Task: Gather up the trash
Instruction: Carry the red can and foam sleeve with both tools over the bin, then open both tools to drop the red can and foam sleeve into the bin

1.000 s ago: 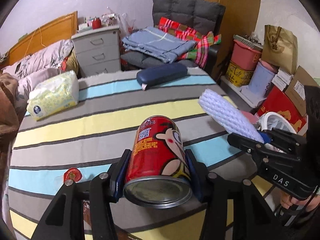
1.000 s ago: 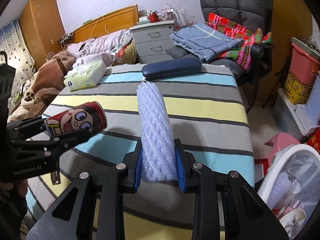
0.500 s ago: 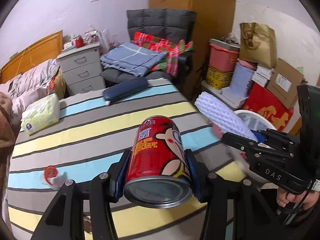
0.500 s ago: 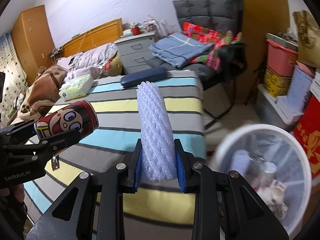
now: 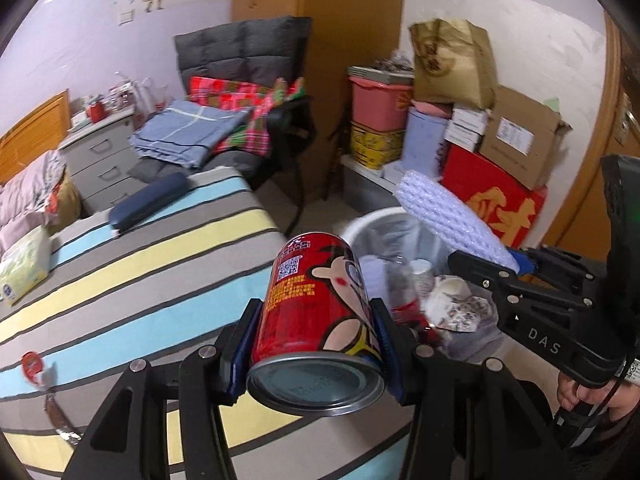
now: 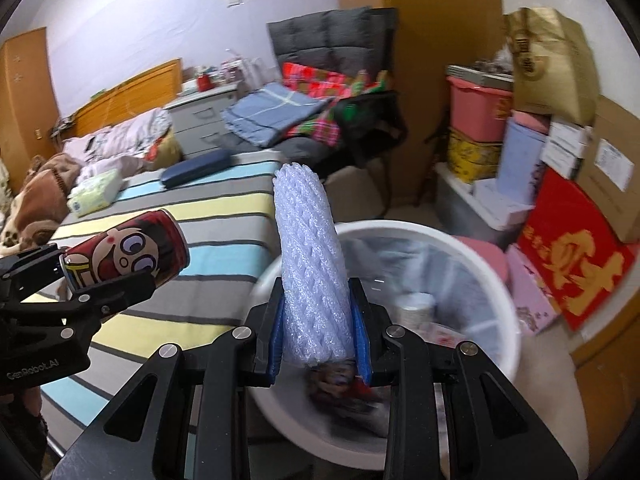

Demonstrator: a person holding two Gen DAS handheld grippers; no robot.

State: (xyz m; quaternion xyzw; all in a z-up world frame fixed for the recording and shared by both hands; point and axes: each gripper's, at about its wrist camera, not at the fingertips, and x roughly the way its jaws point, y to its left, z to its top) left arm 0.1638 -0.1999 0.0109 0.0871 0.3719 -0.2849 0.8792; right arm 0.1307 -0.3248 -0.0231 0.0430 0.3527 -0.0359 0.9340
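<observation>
My left gripper is shut on a red cartoon-printed can, held on its side over the table's right edge. That can also shows at the left of the right wrist view. My right gripper is shut on a white foam net sleeve, which sticks out forward over a white trash bin. The same sleeve and bin appear in the left wrist view, with paper cups and wrappers inside the bin. A red scrap lies on the striped tablecloth.
A dark blue case and a tissue pack lie on the table's far side. Behind stand a grey chair piled with cloths, a drawer unit and stacked boxes against the wall by the bin.
Both grippers have swung to the right, off the table toward the bin, each keeping its grip. The bin has come into full view under the foam sleeve.
</observation>
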